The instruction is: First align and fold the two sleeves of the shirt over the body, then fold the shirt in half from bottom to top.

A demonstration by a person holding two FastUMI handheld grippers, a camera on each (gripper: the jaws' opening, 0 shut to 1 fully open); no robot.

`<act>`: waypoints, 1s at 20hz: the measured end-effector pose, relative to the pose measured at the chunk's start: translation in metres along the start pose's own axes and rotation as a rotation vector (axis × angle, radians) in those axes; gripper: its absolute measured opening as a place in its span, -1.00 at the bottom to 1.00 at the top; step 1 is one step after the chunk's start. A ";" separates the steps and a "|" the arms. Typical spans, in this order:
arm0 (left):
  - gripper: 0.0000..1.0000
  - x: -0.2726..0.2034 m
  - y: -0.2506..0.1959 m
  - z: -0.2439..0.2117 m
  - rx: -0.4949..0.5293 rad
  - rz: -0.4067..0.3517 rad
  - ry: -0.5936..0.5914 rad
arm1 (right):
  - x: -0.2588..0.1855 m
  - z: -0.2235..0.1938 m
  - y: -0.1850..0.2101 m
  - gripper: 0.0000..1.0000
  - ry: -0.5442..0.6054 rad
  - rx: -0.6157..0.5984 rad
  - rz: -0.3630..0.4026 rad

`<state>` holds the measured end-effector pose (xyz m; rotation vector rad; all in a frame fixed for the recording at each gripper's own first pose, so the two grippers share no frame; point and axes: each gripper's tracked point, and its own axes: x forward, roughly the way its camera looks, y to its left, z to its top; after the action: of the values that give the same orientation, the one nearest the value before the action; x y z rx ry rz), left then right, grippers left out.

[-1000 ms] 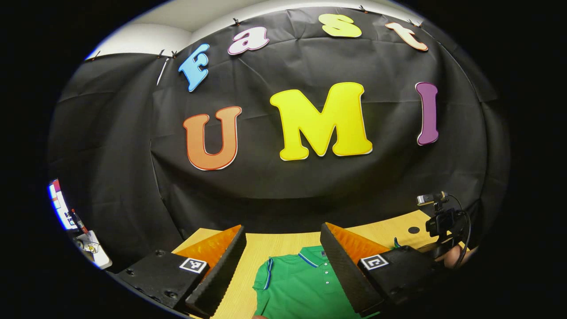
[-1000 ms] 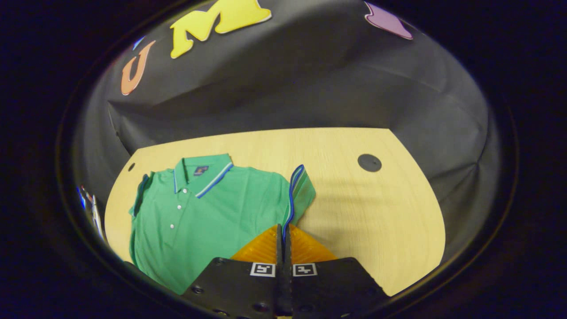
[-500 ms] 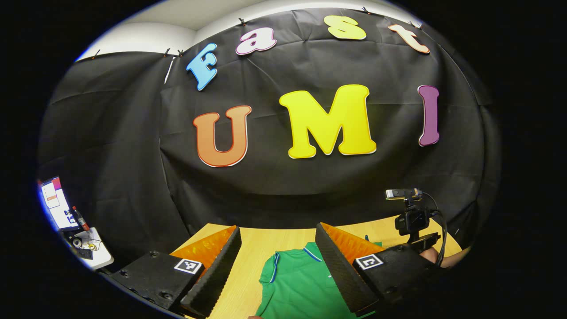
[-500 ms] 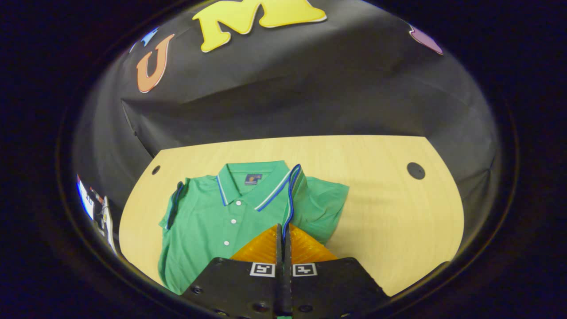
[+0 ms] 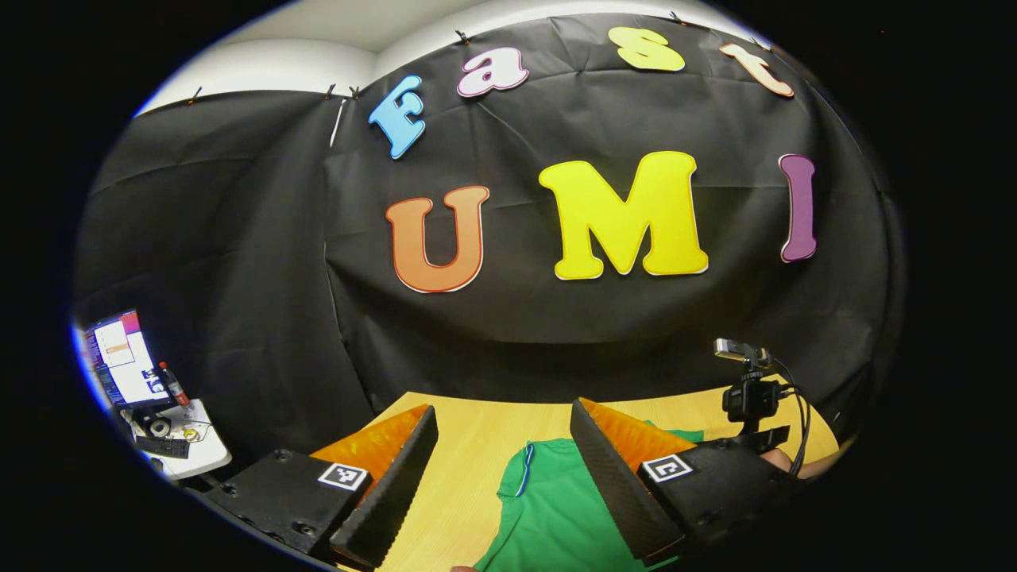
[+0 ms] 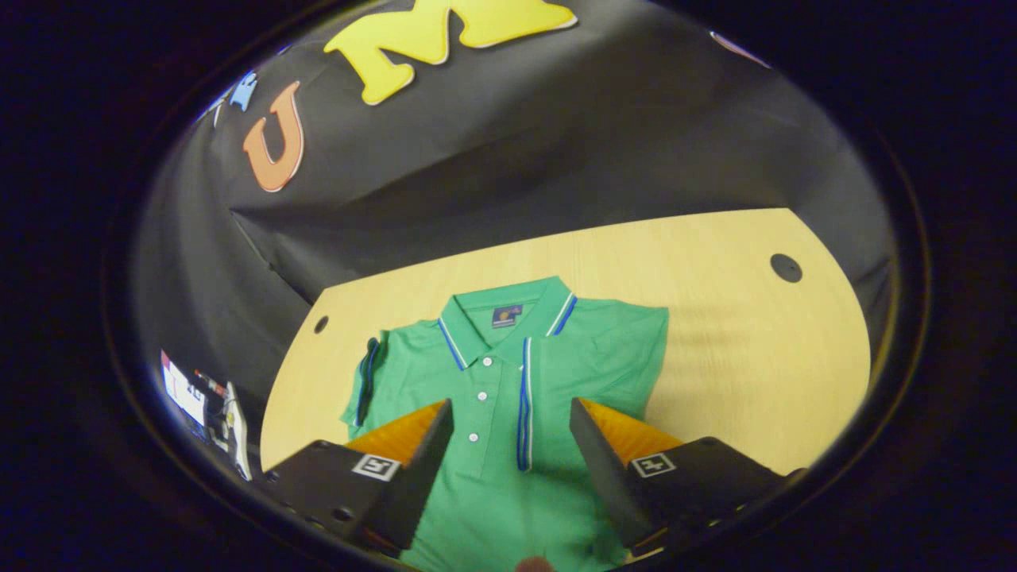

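Jaws wide apart, both grippers, nothing held.

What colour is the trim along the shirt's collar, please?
Blue and white stripes on the green shirt collar, clearest in the right gripper view.

**Two gripper cameras, one level and one tilted down**

The left gripper view sits low near the table's (image 5: 469, 445) near-left part, facing almost level at the far wall. The right gripper view looks steeply down from closer above. Both share the green shirt (image 6: 508, 381) and the table's far edge.
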<state>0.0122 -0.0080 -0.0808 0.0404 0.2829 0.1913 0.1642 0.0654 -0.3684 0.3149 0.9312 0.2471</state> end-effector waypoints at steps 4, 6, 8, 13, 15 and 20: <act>1.00 0.007 -0.004 -0.008 -0.029 -0.022 0.024 | -0.048 0.017 -0.015 0.90 -0.073 -0.033 -0.046; 1.00 0.016 -0.004 -0.018 -0.030 -0.050 0.048 | -0.077 0.023 -0.015 0.90 -0.121 -0.046 -0.050; 1.00 0.030 -0.006 -0.031 -0.022 -0.094 0.076 | -0.107 0.026 -0.012 0.90 -0.161 -0.071 -0.064; 1.00 0.069 -0.003 -0.072 -0.002 -0.183 0.152 | -0.179 0.030 -0.008 0.92 -0.259 -0.169 -0.153; 1.00 0.088 -0.006 -0.093 0.008 -0.214 0.190 | -0.203 0.030 -0.010 0.92 -0.286 -0.191 -0.197; 1.00 0.133 -0.010 -0.153 0.015 -0.232 0.309 | -0.249 0.020 -0.030 0.92 -0.298 -0.178 -0.308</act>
<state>0.0963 0.0098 -0.2649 -0.0078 0.5937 -0.0368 0.0397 -0.0501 -0.1832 0.0383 0.6466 -0.0026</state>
